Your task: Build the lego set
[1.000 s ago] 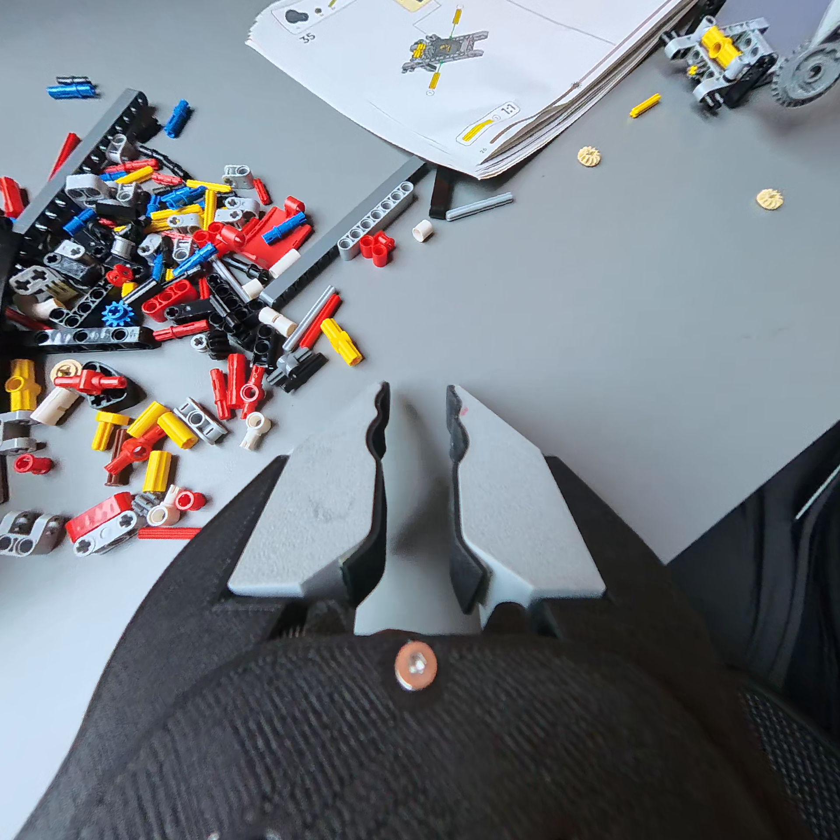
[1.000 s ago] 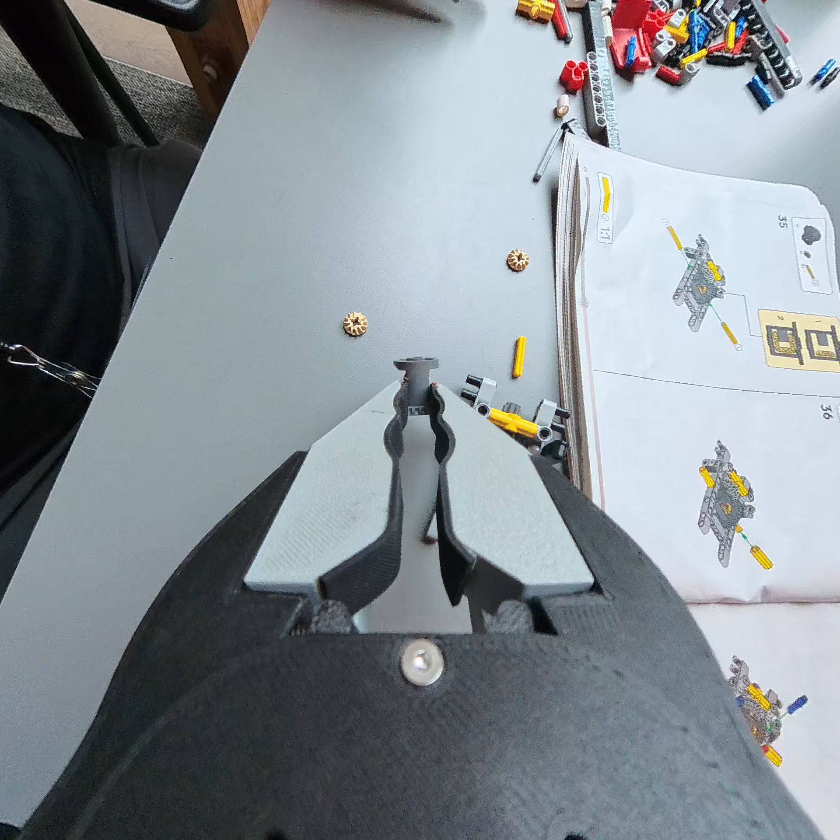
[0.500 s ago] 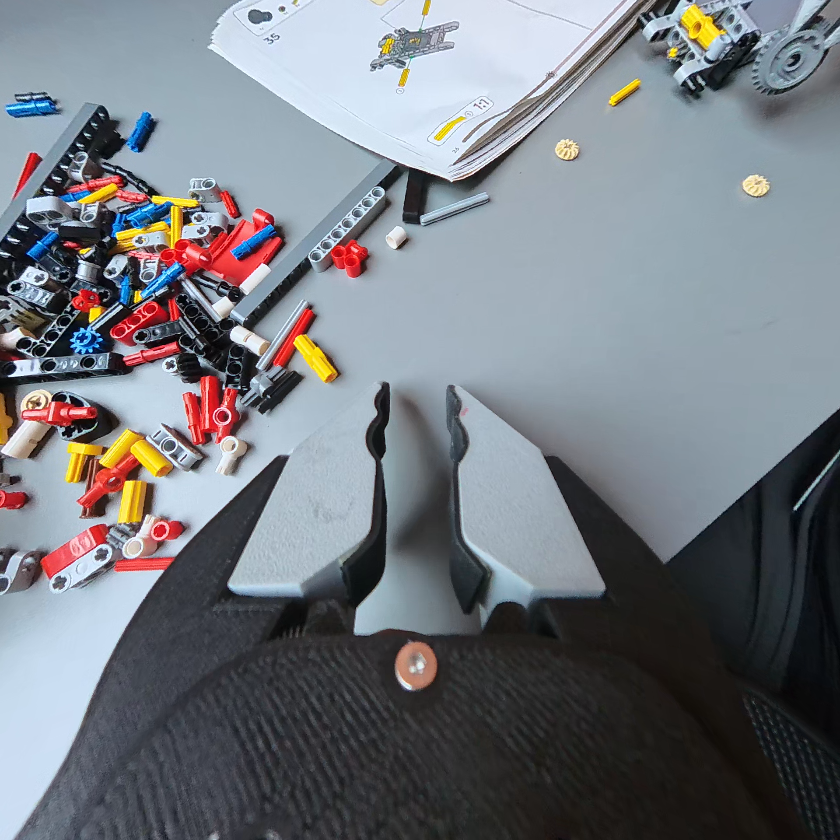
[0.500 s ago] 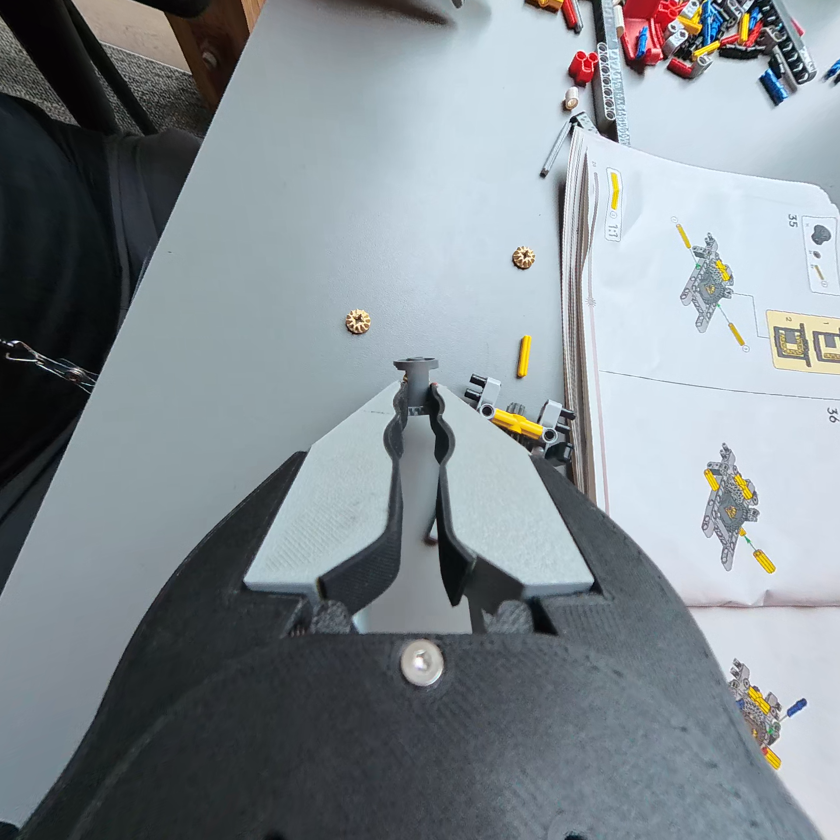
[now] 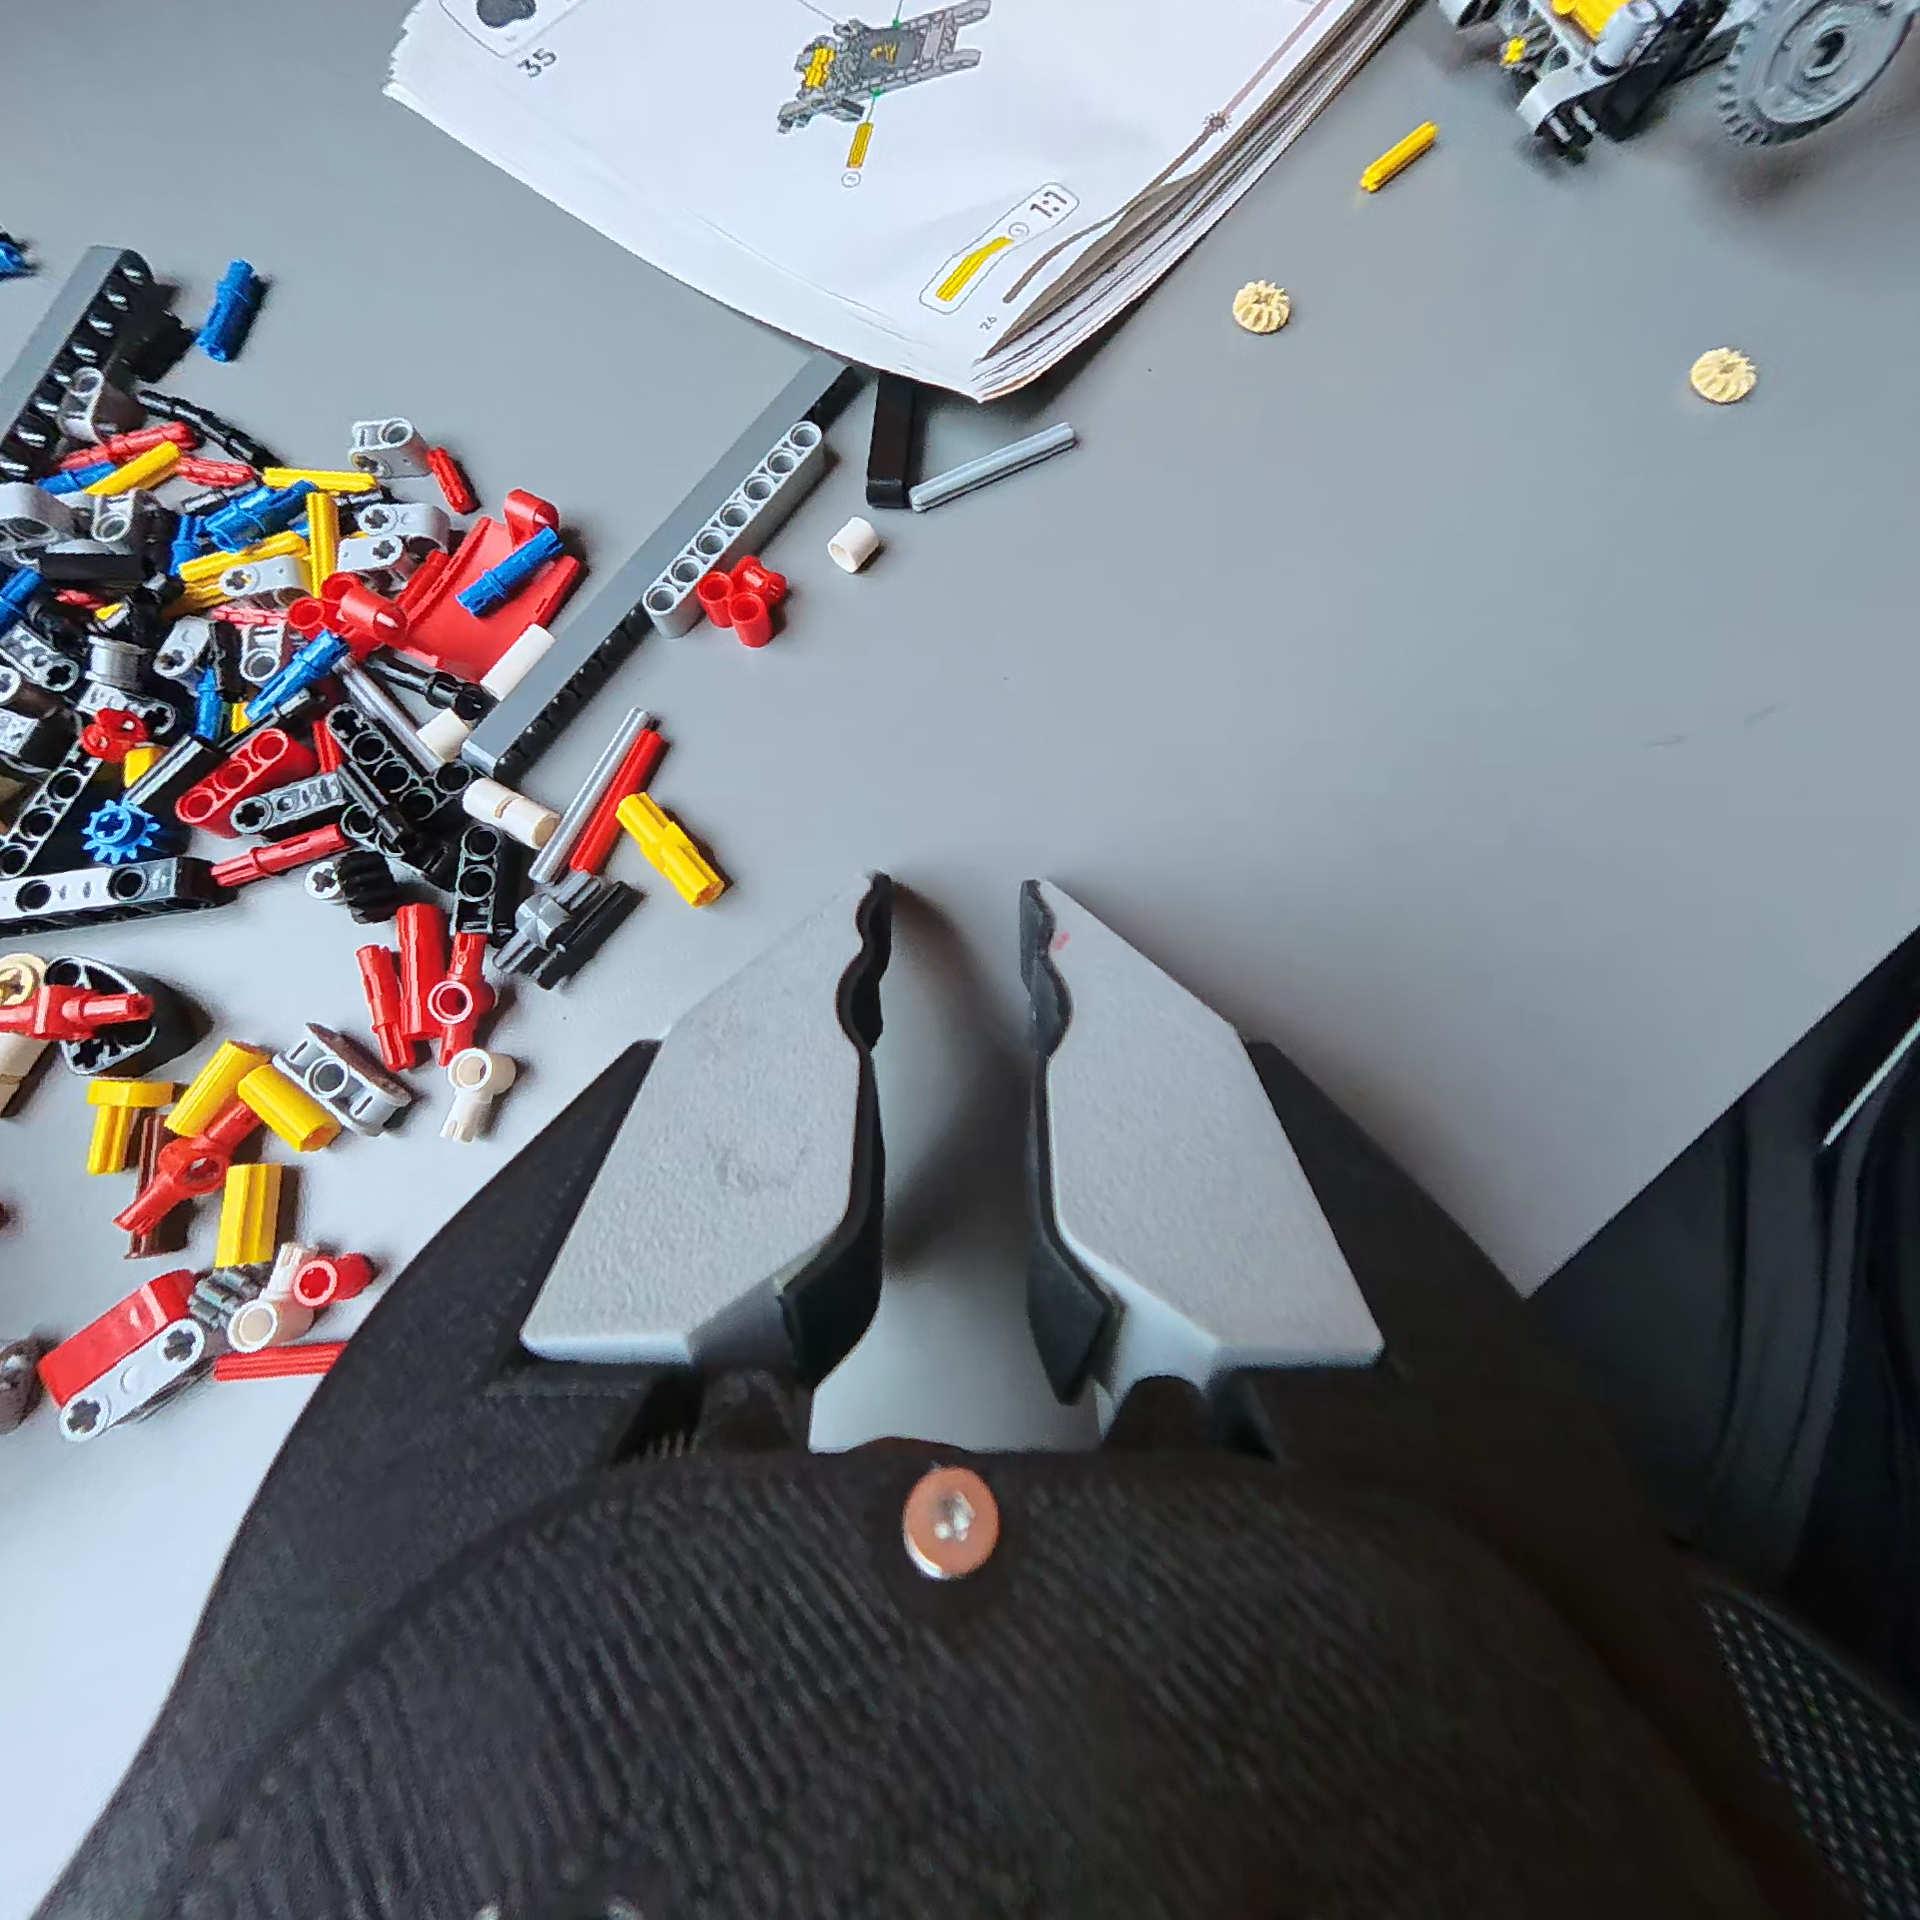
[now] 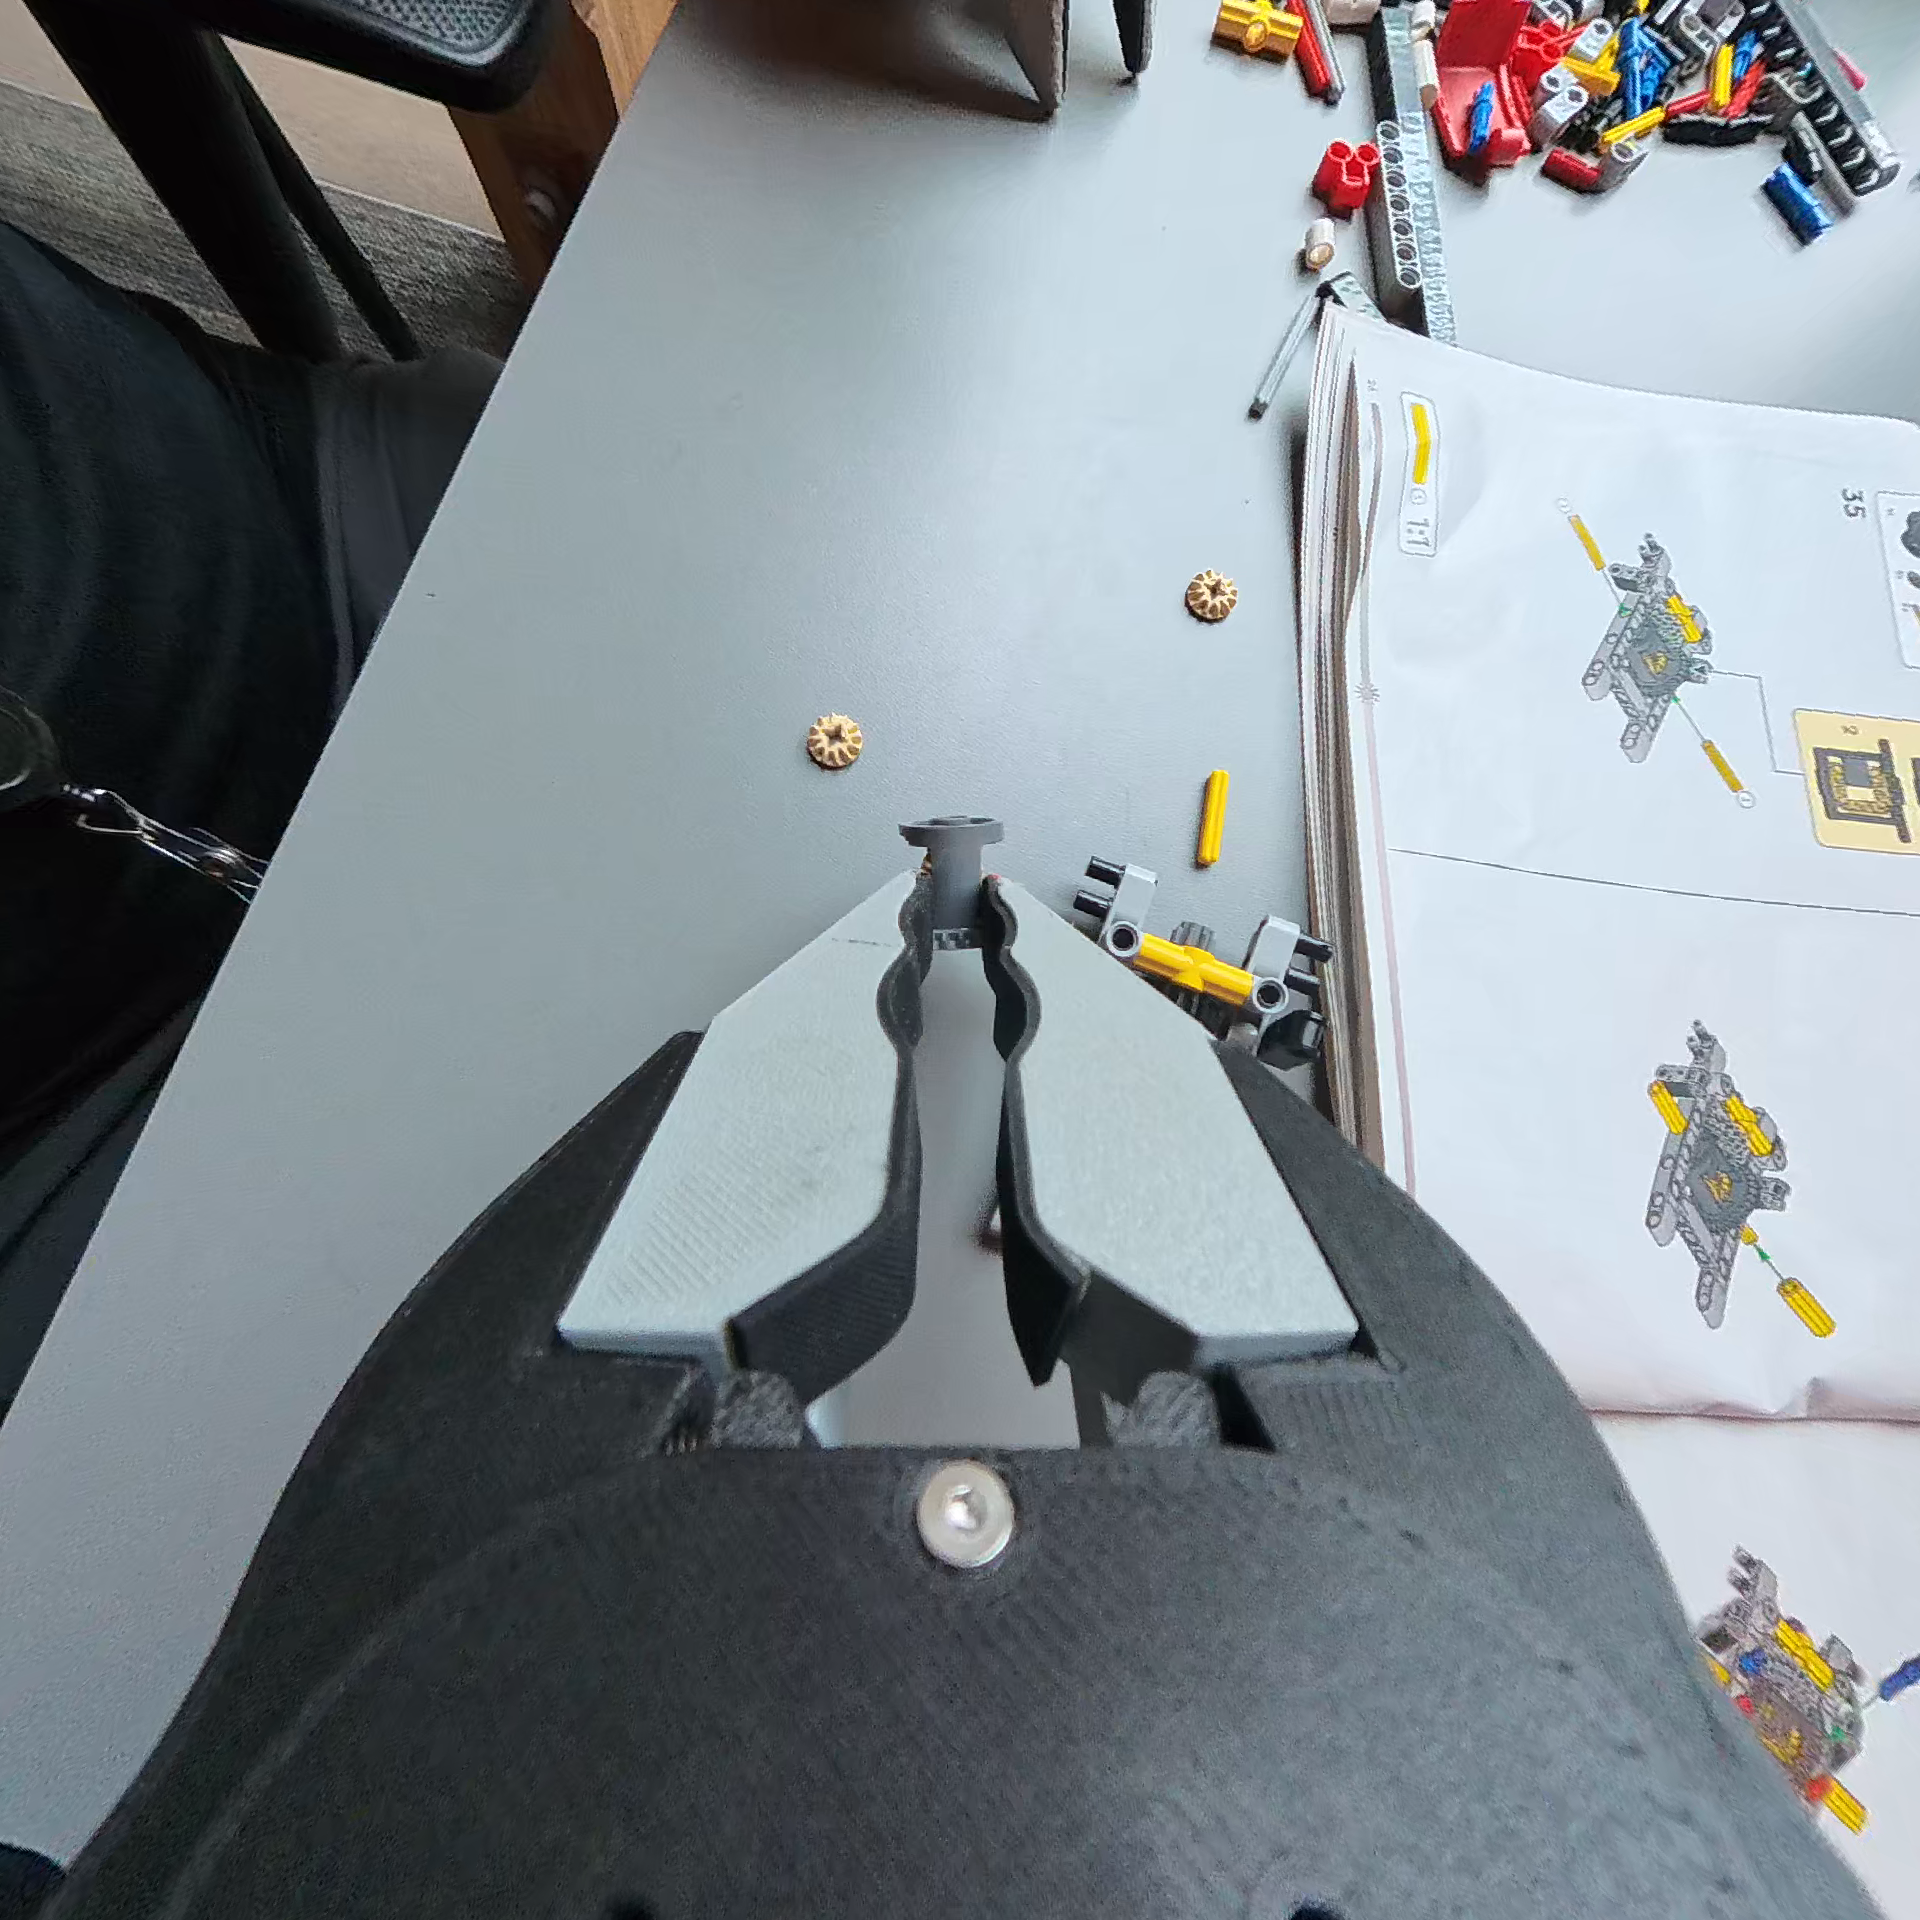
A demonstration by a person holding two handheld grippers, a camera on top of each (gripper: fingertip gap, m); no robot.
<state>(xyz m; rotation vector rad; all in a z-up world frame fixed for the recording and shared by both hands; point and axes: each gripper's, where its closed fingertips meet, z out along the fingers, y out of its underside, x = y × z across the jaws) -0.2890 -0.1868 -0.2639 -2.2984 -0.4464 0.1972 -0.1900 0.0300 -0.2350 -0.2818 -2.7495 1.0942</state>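
Observation:
My right gripper (image 6: 951, 896) is shut on a dark grey gear (image 6: 951, 847) and holds it just above the grey table (image 6: 779, 468). The gear also shows in the left wrist view (image 5: 1808, 52). A small grey, black and yellow assembly (image 6: 1205, 966) lies right of my right fingers, against the open instruction booklet (image 6: 1610, 831). It shows far off in the left wrist view (image 5: 1590, 62). My left gripper (image 5: 956, 899) is open and empty, above bare table right of the loose-parts pile (image 5: 260, 727).
Two tan bevel gears (image 6: 834, 741) (image 6: 1210, 595) and a yellow axle (image 6: 1211, 818) lie ahead of my right gripper. A long grey beam (image 5: 665, 613) and a grey axle (image 5: 992, 468) lie by the booklet (image 5: 883, 156). The table edge (image 5: 1662, 1174) runs on the right, with a person's dark clothing beyond. The gap from one gripper's tips to the other's is roughly 25 cm. The yellow axle (image 6: 1211, 818) lies some 7 cm from my right tips, 20 cm from my left tips. My left wrist view (image 5: 1400, 159) looks at it from another angle.
My left gripper has drifted right, so the pile slides left in its view, and its fingers now show at the top of the right wrist view. My right gripper has hardly moved.

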